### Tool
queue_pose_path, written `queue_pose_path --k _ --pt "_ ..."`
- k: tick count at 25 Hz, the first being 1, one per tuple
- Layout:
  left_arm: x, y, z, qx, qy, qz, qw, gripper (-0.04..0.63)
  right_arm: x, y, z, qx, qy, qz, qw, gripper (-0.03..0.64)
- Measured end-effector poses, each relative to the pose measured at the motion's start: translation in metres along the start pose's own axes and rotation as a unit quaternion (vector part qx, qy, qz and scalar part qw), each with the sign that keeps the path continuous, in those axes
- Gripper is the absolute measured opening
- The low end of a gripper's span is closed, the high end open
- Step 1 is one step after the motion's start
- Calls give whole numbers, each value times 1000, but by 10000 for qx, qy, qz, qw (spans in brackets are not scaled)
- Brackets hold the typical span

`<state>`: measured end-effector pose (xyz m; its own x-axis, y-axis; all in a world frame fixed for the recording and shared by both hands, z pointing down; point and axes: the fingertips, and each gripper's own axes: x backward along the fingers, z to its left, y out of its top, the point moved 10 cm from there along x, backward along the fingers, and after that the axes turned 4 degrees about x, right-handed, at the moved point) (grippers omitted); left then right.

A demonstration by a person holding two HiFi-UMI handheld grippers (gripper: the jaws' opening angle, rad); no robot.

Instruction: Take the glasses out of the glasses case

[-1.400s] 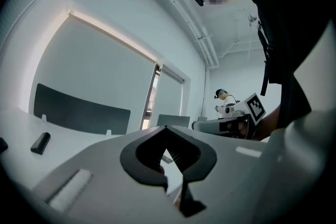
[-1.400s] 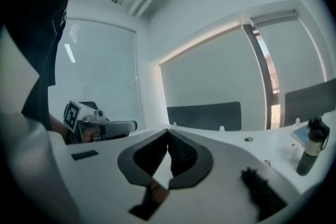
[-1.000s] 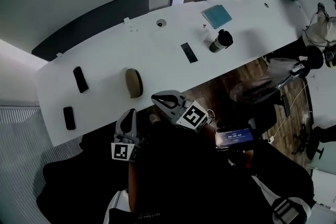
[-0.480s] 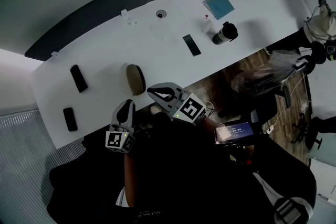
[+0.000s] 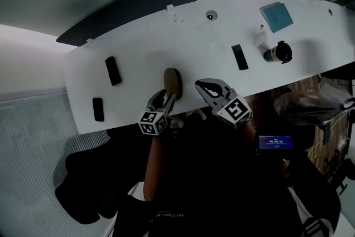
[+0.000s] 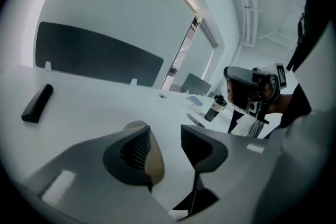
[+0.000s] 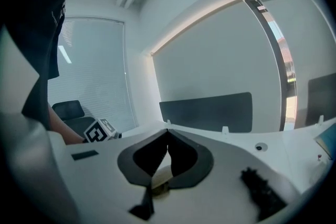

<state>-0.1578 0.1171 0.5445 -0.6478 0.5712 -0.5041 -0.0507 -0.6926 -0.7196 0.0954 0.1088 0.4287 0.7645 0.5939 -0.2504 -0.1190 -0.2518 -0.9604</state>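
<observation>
The tan glasses case (image 5: 172, 81) lies shut on the white table (image 5: 144, 53) near its front edge. My left gripper (image 5: 164, 99) sits just in front of the case's near end. In the left gripper view its jaws (image 6: 165, 136) have just been opening and stand apart with nothing between them; the case (image 6: 155, 162) shows behind the left jaw. My right gripper (image 5: 199, 85) hovers just right of the case with its jaws shut and empty. In the right gripper view (image 7: 167, 140) a piece of the case (image 7: 161, 177) shows below the closed tips.
Two black oblong items (image 5: 113, 70) (image 5: 98, 109) lie on the table's left. A flat black slab (image 5: 239, 56), a dark tumbler (image 5: 277, 53) and a blue notebook (image 5: 276, 15) sit to the right. A dark partition (image 5: 133, 11) lines the far edge.
Both grippers have come forward from the table's edge to either side of the case. The left gripper dropped lower and its jaws opened. The right stayed shut.
</observation>
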Motion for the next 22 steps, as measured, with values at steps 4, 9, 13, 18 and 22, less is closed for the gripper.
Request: queue_pose_path --k 4,9,13,18,22 --pt "-36 -4 22 57 685 857 9939 195 -4 -1 -42 -131 -97 102 9998 6" --pt "-72 -5 24 -248 760 1732 9816 81 -7 -6 -70 -234 -18 145 9996 6" --pt "-79 -2 25 -13 709 1995 9773 64 -9 -18 -74 -192 22 408 9990 6" --pt "-84 8 24 86 531 2471 9675 101 -20 -23 -68 -181 -45 577 9982 6" --pt "-83 11 9 -471 603 2699 9599 244 -31 -24 -54 -187 -19 613 9979 6"
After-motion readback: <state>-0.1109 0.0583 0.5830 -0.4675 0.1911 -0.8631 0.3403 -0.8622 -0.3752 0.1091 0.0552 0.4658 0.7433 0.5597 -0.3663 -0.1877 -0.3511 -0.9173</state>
